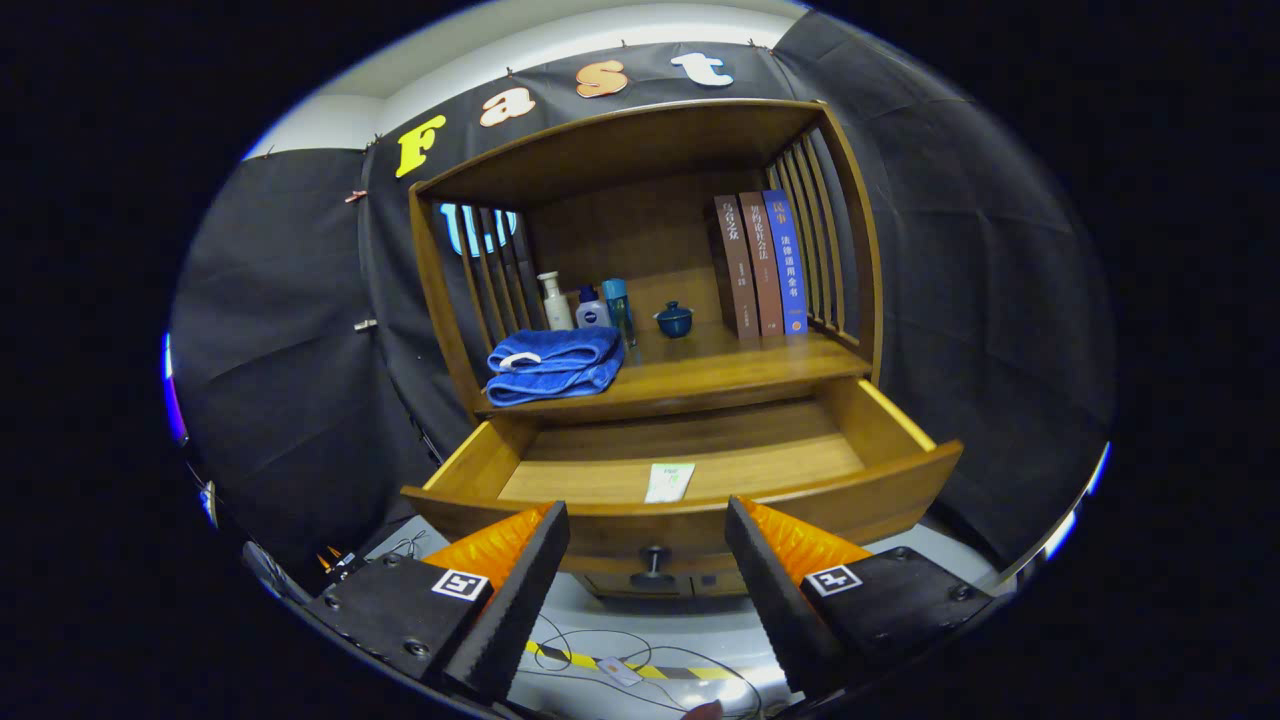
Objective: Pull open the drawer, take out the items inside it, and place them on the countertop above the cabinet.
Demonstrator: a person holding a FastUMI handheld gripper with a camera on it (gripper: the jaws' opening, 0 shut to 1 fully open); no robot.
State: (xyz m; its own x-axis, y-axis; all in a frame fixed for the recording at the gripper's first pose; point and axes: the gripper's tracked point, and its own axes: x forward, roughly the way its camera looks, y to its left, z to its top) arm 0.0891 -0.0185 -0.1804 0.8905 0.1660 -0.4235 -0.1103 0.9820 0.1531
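Drawer (690,470) stood pulled open, a packet (669,482) left inside.
Gripper (647,560) hung wide and empty, packet at twelve o'clock, ready to reach.

A staged recording booth is posing as a corner of a home: black cloth (290,330) is hanging as walls around a small wooden cabinet (640,300), where books (762,262), toiletry bottles (585,305) and a folded blue towel (553,363) are sitting, while loose cables (640,650) are trailing over the floor.
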